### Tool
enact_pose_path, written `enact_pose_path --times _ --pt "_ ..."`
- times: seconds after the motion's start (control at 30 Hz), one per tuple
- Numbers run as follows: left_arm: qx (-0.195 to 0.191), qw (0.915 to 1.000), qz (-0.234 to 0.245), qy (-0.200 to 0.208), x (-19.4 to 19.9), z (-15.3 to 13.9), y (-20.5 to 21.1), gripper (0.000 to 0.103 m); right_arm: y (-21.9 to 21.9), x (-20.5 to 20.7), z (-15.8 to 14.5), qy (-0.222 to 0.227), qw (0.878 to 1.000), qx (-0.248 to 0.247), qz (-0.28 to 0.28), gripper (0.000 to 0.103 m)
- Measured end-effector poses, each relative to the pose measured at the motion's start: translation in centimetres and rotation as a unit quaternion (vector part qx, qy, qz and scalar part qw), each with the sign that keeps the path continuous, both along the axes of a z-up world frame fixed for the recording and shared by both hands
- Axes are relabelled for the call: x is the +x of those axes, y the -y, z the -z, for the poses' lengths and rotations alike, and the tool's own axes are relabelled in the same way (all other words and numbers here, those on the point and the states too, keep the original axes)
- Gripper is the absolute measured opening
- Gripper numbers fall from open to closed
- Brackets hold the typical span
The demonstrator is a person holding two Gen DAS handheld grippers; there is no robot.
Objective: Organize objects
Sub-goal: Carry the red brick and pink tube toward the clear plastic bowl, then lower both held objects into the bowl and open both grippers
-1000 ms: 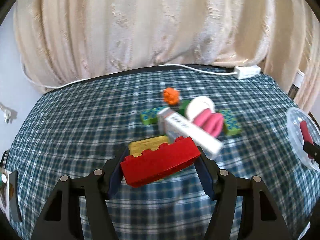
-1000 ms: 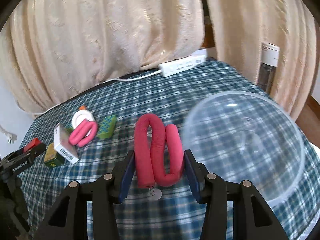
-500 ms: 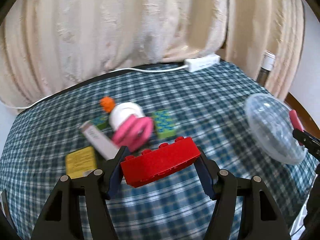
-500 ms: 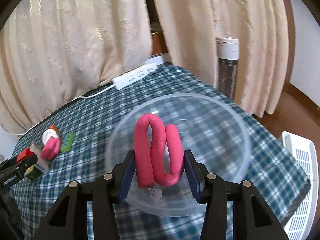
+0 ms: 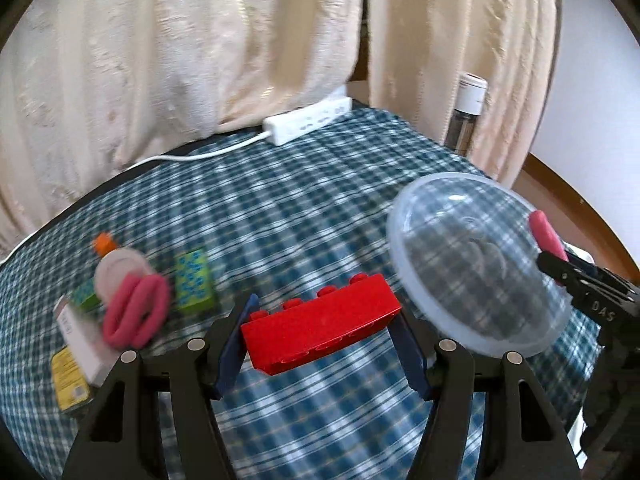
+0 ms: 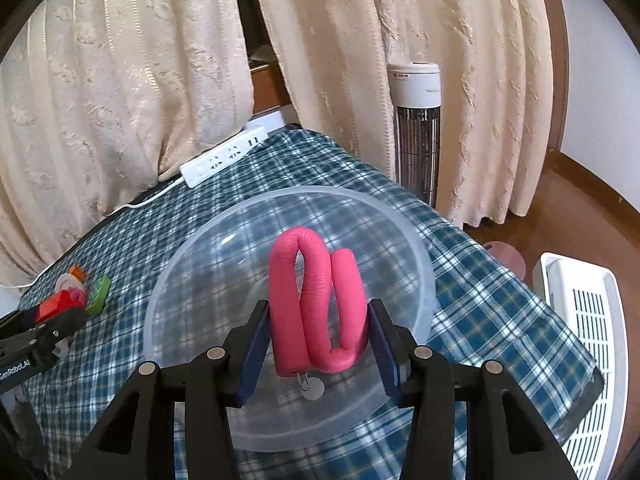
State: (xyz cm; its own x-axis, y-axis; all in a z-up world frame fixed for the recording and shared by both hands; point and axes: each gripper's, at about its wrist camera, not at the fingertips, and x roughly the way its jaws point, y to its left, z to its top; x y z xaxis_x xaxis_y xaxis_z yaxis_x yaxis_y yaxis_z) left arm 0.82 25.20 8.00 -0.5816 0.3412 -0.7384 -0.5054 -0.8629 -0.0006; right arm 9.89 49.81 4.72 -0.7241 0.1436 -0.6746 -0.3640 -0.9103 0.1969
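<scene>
Item, change since a second ago: my left gripper (image 5: 322, 330) had swung from over the clutter toward the bowl (image 5: 472, 264), so the pile now lay at the lower left of its view and the bowl at the right, where before only a sliver of rim showed. My right gripper (image 6: 318, 336) had travelled from beside the bowl to above it, the bowl (image 6: 200, 280) now filling the middle of its view. Item, red brick (image 5: 320, 330): clamped lengthwise between my left fingers (image 5: 234, 340), pads pressing on both ends, studs up, held above the checked cloth (image 5: 280, 208) just left of the bowl's rim. Item, pink tube (image 6: 316, 304): folded into loops, squeezed between my right fingers (image 6: 256, 344), both pads touching it, a small metal ring hanging below; it hung over the bowl's interior. Item, remaining on the cloth at left: a second pink loop (image 5: 138, 314), white disc (image 5: 118, 276), orange piece (image 5: 105, 242), green block (image 5: 194, 282), white box (image 5: 80, 340), yellow block (image 5: 70, 380). Item, power strip (image 5: 308, 120) at the far edge by the curtain (image 5: 180, 48).
</scene>
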Motion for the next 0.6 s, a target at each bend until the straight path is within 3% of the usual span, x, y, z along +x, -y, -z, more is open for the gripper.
enact_pose_path --times 0.6 --pt "0.007 0.9975 0.071 0.008 -1.8 0.4 -7.6 0.066 -2.4 -1.8 0.3 0.004 1.0 -0.003 0.009 0.051"
